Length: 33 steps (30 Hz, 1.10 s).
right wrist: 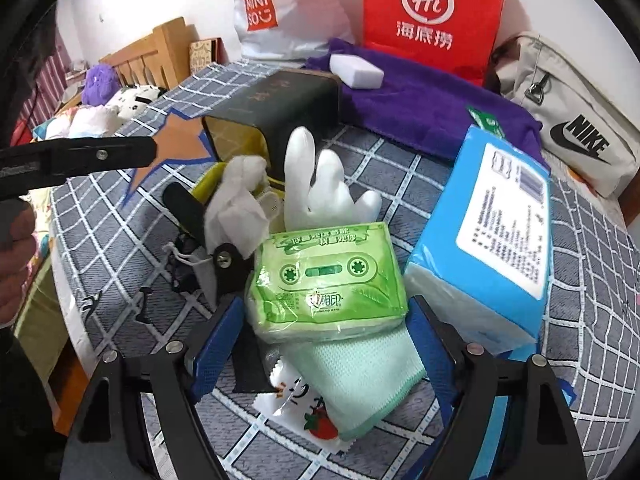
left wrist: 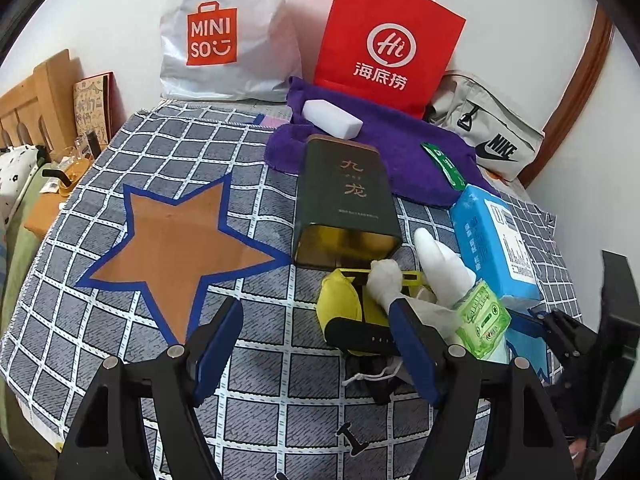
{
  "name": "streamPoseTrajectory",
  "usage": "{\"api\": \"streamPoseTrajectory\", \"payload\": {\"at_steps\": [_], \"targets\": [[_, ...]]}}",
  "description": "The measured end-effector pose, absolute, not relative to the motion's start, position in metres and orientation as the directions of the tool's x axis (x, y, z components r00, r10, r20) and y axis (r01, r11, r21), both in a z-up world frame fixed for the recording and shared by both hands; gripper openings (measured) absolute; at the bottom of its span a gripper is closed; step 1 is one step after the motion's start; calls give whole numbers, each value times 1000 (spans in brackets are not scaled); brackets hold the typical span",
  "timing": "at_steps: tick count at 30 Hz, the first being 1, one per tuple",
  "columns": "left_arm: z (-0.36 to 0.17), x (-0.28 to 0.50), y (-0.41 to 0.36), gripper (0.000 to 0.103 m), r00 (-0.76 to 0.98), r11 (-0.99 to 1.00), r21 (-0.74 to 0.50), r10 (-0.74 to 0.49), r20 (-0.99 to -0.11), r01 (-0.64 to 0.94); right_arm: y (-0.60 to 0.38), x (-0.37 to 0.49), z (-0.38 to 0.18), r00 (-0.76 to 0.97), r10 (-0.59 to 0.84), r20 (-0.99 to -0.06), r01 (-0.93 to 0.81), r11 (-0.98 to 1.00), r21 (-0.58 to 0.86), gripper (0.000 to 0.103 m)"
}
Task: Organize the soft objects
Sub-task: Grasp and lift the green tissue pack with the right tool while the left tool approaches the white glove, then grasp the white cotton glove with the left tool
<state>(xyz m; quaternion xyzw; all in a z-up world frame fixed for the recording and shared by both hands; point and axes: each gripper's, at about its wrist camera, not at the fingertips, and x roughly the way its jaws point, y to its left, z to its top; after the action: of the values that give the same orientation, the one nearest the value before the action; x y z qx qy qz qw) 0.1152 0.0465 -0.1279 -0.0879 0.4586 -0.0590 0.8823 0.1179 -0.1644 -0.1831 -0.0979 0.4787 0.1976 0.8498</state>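
Checked cloth [left wrist: 248, 364] before white wall [left wrist: 520, 20]

A table covered with a grey checked cloth [left wrist: 248, 392] carries everything. A brown star outlined in blue tape [left wrist: 176, 240] is marked on its left half. Along the far edge a purple towel [left wrist: 416, 160] lies flat, with a white plastic bag [left wrist: 228, 40], a red paper bag [left wrist: 388, 40] and a grey sports bag [left wrist: 492, 136] behind it against the wall. A dark tin [left wrist: 346, 196] lies on its side near the middle, open end towards the near edge. Toward the right edge a blue tissue pack [right wrist: 492, 236] rests on the cloth. Just beside it lie a white glove [right wrist: 352, 368], a yellow pouch [left wrist: 340, 300] and a small dark drawstring bag [left wrist: 372, 372].
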Motion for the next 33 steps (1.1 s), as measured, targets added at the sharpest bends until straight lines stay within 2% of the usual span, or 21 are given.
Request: {"api": "streamPoseTrajectory", "payload": {"at_steps": [5,11,25,27,29,33], "targets": [[-131,114,39,74,562,979,-201,-186,-806,36,-172,118,-182,470,297,-831,-405,909,96,74],[-134,113,32,74,552,979,-200,-188,-812,39,-185,105,-164,496,351,-794,-402,904,148,74],[-140,119,-1,74,570,979,-172,-203,-796,108,-244,70,-149,570,306,-762,-357,928,105,74],[-140,123,-5,70,575,977,-172,-213,-790,125,-256,69,-153,569,300,-766,-342,933,111,74],[-141,128,-7,60,571,975,-182,-224,-790,131,-263,69,-159,565,287,-773,-328,938,108,74],[-145,139,-15,57,562,972,-179,-234,-793,152,-275,73,-176,540,286,-791,-300,944,137,74]]}}
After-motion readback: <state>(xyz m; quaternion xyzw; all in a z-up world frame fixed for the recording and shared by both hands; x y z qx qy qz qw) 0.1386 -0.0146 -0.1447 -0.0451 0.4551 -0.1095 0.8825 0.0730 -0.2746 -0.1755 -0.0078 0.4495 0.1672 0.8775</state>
